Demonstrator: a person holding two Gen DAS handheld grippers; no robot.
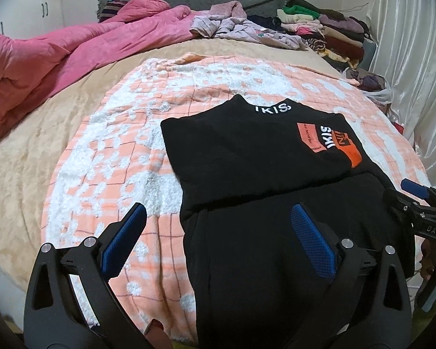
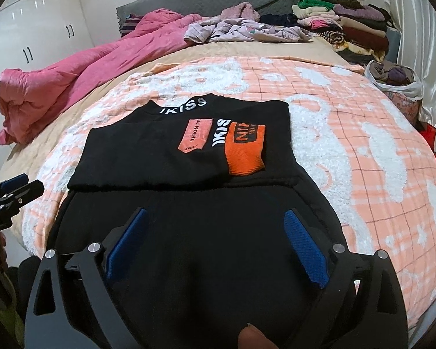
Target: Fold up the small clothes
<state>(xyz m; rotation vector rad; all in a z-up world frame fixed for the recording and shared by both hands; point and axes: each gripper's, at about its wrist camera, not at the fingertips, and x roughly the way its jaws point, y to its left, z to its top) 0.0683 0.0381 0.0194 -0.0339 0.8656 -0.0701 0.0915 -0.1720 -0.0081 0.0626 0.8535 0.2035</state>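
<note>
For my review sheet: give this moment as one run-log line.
stage: first fold laid | black shirt: on bed, partly folded | left gripper: open, empty | right gripper: open, empty, over shirt

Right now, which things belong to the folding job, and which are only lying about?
Job:
- black printed shirt, partly folded
- open left tongs
- open right tongs
- peach-and-white checked blanket beneath

Lying about:
- pink quilt
- crumpled lilac garments
- stack of folded clothes
</note>
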